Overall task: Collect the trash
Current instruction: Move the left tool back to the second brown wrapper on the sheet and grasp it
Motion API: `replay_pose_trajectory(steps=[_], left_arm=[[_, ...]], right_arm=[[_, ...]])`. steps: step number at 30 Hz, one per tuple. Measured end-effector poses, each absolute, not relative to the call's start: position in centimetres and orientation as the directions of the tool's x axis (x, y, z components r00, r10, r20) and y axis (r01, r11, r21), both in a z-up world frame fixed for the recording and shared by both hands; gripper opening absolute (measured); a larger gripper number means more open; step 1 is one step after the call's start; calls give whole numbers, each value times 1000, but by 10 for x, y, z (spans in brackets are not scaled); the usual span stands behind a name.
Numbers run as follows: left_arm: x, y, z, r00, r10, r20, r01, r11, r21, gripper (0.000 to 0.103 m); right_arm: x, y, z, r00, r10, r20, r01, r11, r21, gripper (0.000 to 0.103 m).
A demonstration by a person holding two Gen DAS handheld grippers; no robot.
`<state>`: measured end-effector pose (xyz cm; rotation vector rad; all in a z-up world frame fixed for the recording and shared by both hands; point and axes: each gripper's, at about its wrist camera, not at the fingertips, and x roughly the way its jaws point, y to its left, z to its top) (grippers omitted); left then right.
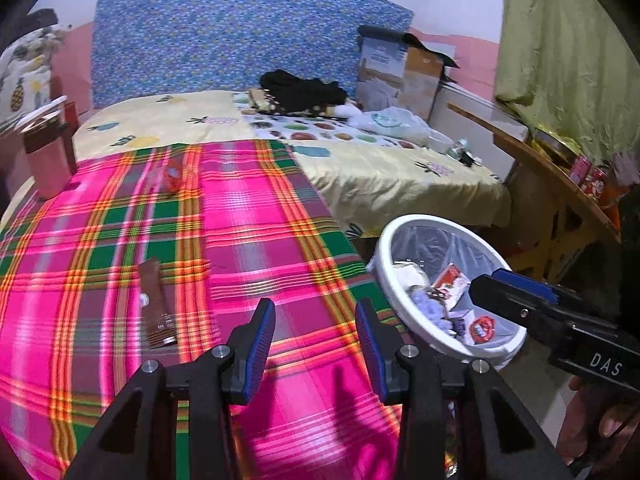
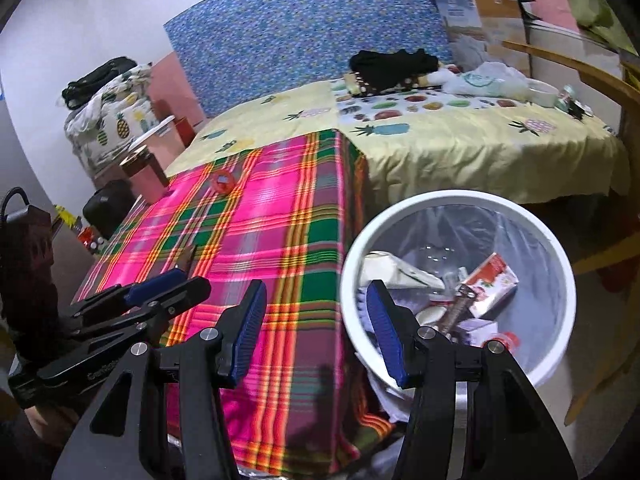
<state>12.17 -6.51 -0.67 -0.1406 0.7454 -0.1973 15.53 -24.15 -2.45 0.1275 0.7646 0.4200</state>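
Observation:
A brown wrapper (image 1: 156,304) lies flat on the pink plaid cloth (image 1: 248,232), ahead and left of my left gripper (image 1: 316,344), which is open and empty above the cloth. A small red-labelled clear piece of trash (image 1: 173,176) lies farther back on the cloth; it also shows in the right wrist view (image 2: 223,181). A white bin (image 2: 560,340) with a clear liner holds several pieces of trash, among them a red and white carton (image 2: 494,284). My right gripper (image 2: 316,328) is open and empty, beside the bin's left rim. In the left wrist view the right gripper (image 1: 516,292) reaches over the bin (image 1: 384,264).
A pink box (image 1: 48,160) stands at the cloth's far left. Behind is a bed (image 1: 360,168) with yellow sheet, black clothes (image 1: 304,88), a plastic bag and a cardboard box (image 1: 400,76). A wooden table (image 1: 560,184) with red cans stands at right.

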Motion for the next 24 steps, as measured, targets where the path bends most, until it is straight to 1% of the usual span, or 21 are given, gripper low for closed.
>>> replay_pose_trajectory(steps=[11,17,24], left_arm=[[117,-16,-10,734,-138,-664,8,981,-196,42],[125,11,-18,722,-86,-686,-75,977,-201,42],[141,27,-35,694,-67,-717,-118,972,-205,42]], right_arm=[[163,-207,-15,622,482,-617,-410,872,268,54],[171,-192,-15,601,493,-629,-439,861,256,54],[179,-183,-19,579,482,-657,-437,864,249,54]])
